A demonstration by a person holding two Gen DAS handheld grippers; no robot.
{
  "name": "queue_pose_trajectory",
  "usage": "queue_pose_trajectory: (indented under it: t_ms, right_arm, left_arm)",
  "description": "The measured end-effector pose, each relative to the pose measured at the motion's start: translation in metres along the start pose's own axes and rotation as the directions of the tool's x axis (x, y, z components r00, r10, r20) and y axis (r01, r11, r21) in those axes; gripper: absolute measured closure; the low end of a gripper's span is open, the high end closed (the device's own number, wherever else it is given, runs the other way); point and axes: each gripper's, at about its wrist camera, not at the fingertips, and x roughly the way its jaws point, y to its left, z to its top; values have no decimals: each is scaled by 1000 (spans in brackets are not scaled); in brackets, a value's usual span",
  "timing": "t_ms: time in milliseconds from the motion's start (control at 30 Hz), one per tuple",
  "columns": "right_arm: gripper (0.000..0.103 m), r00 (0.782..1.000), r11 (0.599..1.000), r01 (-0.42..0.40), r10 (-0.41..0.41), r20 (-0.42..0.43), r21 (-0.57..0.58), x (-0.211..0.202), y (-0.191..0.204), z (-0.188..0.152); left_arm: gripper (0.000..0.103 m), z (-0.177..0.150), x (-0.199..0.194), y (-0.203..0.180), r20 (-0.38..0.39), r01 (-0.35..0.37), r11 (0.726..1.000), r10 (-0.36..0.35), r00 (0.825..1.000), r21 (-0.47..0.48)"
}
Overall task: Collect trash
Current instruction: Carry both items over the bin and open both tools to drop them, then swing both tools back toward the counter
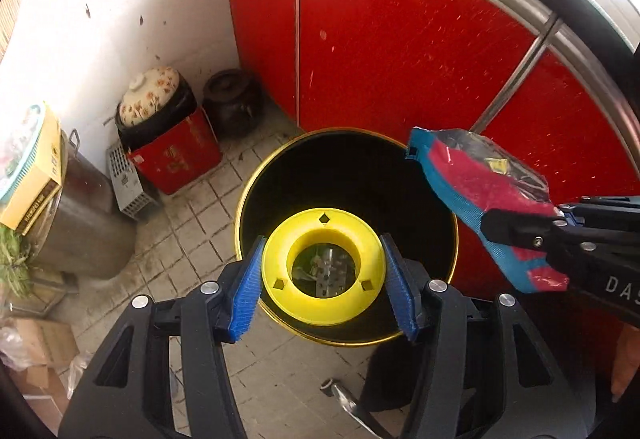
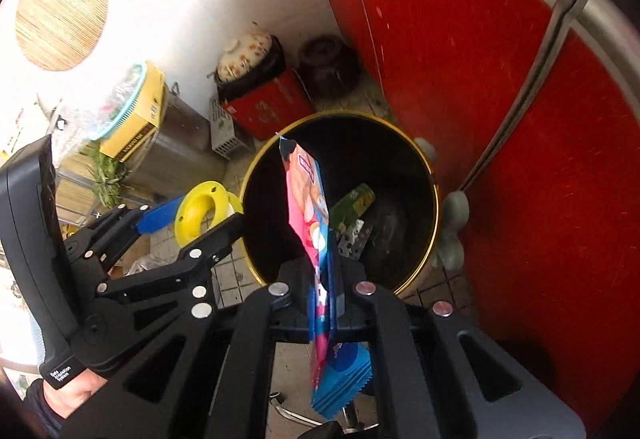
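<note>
The left gripper holds a yellow plastic ring between its two blue pads, and the pads press on the ring's outer rim from both sides. The ring lies nearly flat, with its hole facing up to the camera, over the near edge of the black trash bin with a gold rim. Through the hole, the left wrist view shows a small part of the litter at the bottom of the bin.

The right gripper is closed tightly on a pink and blue snack wrapper. In the right wrist view the wrapper stands on its edge. Its long axis runs forward along the fingers, its far end points over the open mouth of the bin, and its zigzag end hangs below the fingers, near the camera. In the left wrist view the same wrapper shows its broad face and goes diagonally from the black fingers at the right up to the bin's rim.

Only the right wrist view looks deep into the bin: a green packet and a silver dotted piece lie at the bottom. This view shows also the left gripper from the side, with the ring tilted, just beside the bin's left rim. A red cabinet stands behind the bin, and a red box stands near the white wall.
</note>
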Motion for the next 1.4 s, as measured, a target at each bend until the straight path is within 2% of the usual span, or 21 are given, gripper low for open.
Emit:
queue_pose_trajectory:
  t_ms: [267,333,367,400,567,733,867,933,1067,1133,1200,1267,1333,1367,1400]
  right_arm:
    - [96,1000,1000,-3,3,-8,28,12,-15,4]
    - [66,1000,999,1,-1,-8,44,13,-18,7]
    - [35,1000,999,0,0,7,47,13,-19,8]
    - [22,999,999,-1,-1,38,46,9,-20,8]
    - [22,1000,999,-8,7,24,34,8,-18,10]
    - [22,999,999,-18,16,45,38,-6,-17,7]
    - [22,994,999,-28,26,105,22,-41,-14,-3]
    - [22,990,1000,-19,19,139,-1,-74,-13,-10]
    - [22,963,1000,-2,6,269,-16,-167,-22,-36]
    - [22,946,1000,28,-31,322,13,-208,-37,-52]
    - [20,919,996,61,-84,385,72,-257,-62,-76]
    - [20,893,984,94,-151,423,154,-300,-91,-103]
    - [19,852,963,141,-235,468,228,-348,-123,-141]
    - [17,836,952,170,-276,475,254,-362,-134,-155]
    - [16,810,929,215,-342,476,303,-384,-152,-178]
  left_arm:
    - [47,-2,22,7,-24,28,999,-28,999,-18]
    - [20,-1,27,11,-31,35,999,-36,999,-25]
    - [18,-1,27,12,-22,24,999,-24,999,-32]
    - [17,-1,25,13,-9,20,999,-20,1000,-34]
    - [17,-2,25,13,-18,13,999,-13,1000,-31]
    - [17,-5,17,13,-17,4,999,-4,1000,-44]
    - [18,-3,4,7,-5,-23,999,23,1000,-30]
    - [18,1,-11,1,16,-20,1000,20,1000,-19]
    - [18,19,-66,-36,94,34,997,-40,995,62]
    - [17,28,-94,-66,136,56,989,-75,988,139]
    - [16,38,-123,-106,175,84,967,-128,976,242]
    - [15,45,-147,-150,195,125,936,-197,961,329]
    - [15,49,-164,-194,183,200,891,-294,938,407]
    - [15,50,-172,-223,164,245,858,-350,922,451]
    - [14,51,-178,-249,148,276,828,-390,909,489]
